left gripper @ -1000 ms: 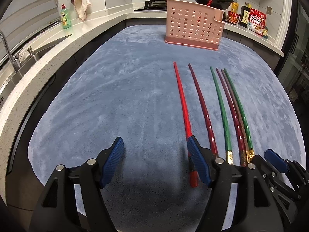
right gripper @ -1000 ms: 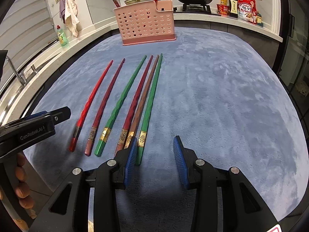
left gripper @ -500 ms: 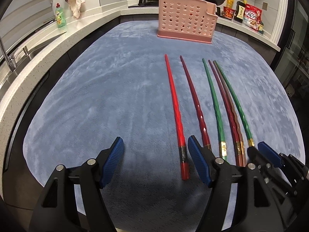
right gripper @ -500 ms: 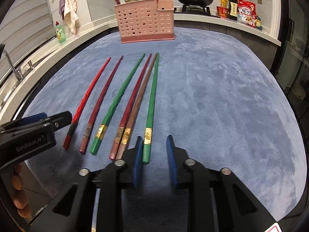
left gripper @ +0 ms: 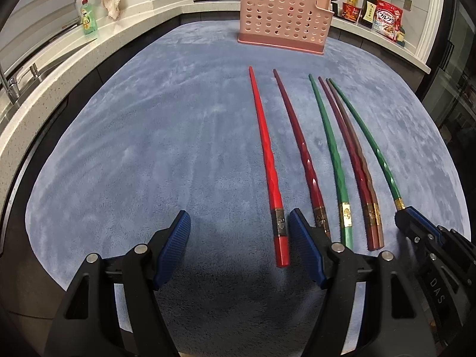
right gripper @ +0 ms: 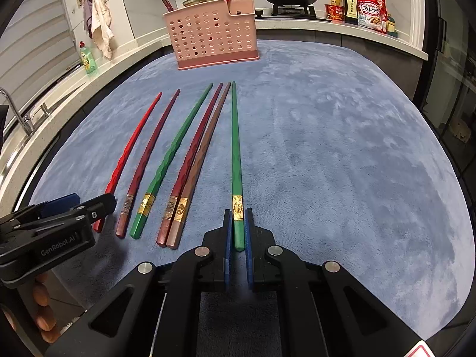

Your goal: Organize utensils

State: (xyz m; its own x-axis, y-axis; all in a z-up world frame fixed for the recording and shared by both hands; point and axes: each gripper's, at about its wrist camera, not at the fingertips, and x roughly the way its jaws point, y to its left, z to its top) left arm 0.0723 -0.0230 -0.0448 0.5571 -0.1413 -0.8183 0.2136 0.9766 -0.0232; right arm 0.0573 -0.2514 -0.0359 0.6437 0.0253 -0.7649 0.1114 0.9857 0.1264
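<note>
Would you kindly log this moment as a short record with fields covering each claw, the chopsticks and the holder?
left claw: open, hovering at the bright red chopstick's butt end
right claw: shut on the rightmost green chopstick
chopsticks on mat: six in all, tips toward the holder
touching pair: dark red and brown, side by side
pink holder: upright at the far edge of the blue mat, some utensils already inside
</note>
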